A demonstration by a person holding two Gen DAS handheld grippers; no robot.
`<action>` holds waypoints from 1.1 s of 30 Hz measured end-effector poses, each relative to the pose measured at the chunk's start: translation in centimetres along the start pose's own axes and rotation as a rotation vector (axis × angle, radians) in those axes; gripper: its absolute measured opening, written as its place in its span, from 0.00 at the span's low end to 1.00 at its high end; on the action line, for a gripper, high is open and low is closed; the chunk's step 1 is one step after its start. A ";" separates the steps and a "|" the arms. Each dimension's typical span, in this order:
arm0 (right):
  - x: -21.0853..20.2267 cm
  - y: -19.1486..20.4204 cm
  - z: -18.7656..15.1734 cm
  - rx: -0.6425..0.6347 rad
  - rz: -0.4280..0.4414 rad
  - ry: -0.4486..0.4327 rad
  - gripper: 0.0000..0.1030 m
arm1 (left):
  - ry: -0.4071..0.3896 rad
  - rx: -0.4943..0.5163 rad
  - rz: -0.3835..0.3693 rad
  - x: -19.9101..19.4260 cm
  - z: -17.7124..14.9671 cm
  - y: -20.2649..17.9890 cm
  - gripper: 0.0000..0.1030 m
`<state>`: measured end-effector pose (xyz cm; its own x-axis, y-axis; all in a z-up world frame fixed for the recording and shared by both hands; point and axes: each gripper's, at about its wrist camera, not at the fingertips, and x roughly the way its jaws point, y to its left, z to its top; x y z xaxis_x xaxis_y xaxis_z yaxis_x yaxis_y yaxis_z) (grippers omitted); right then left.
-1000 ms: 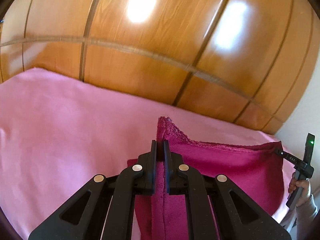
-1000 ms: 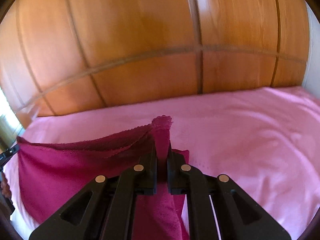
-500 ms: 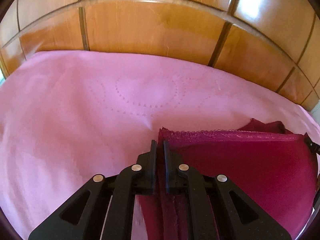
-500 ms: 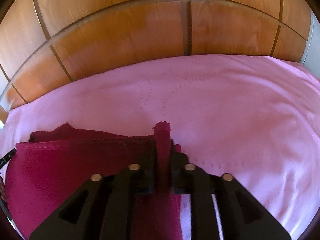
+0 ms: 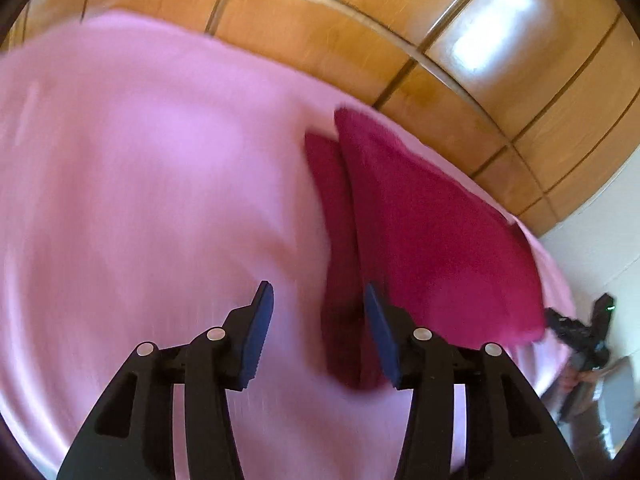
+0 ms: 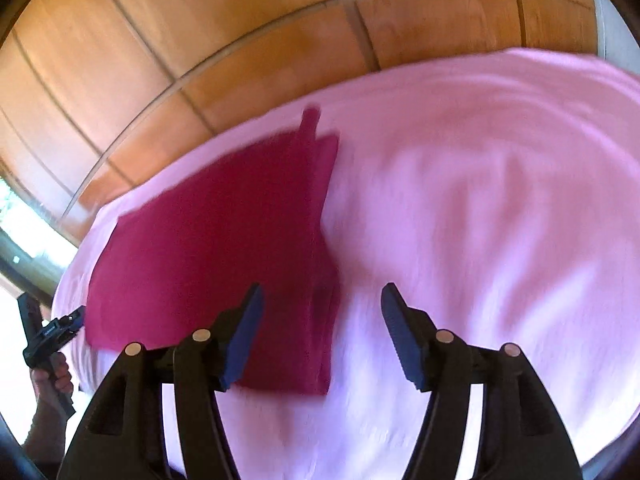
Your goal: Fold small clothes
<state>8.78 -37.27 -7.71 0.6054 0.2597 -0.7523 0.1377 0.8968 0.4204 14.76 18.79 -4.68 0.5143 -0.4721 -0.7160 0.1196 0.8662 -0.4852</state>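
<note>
A dark magenta garment lies folded on the pink bed cover; it also shows in the right wrist view. My left gripper is open and empty above the garment's left edge. My right gripper is open and empty above the garment's right edge. Each gripper shows small in the other's view: the right one at the far right, the left one at the far left. Both views are blurred by motion.
The pink cover spreads over the bed. A wooden panelled wall stands behind the bed and also shows in the right wrist view. A white wall is at the right.
Both grippers have opened and let go of the garment's corners. The garment now lies folded flat on the cover, and both grippers have pulled back from it.
</note>
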 end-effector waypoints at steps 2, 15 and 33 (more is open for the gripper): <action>0.6 0.4 -1.1 -0.007 -0.015 0.008 0.60 | 0.001 0.004 -0.013 -0.5 -1.5 -0.1 0.45; -1.5 2.0 -0.3 -0.028 -0.028 -0.056 0.10 | 0.015 0.087 -0.071 0.1 -1.8 -2.7 0.05; -4.0 2.4 -3.1 -0.081 -0.135 -0.049 0.33 | -0.001 0.058 0.004 -3.6 -2.9 -2.7 0.06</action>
<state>4.32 -35.06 -5.28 0.6232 0.1192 -0.7729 0.1579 0.9488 0.2737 10.12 17.70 -2.26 0.5160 -0.4684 -0.7172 0.1664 0.8761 -0.4524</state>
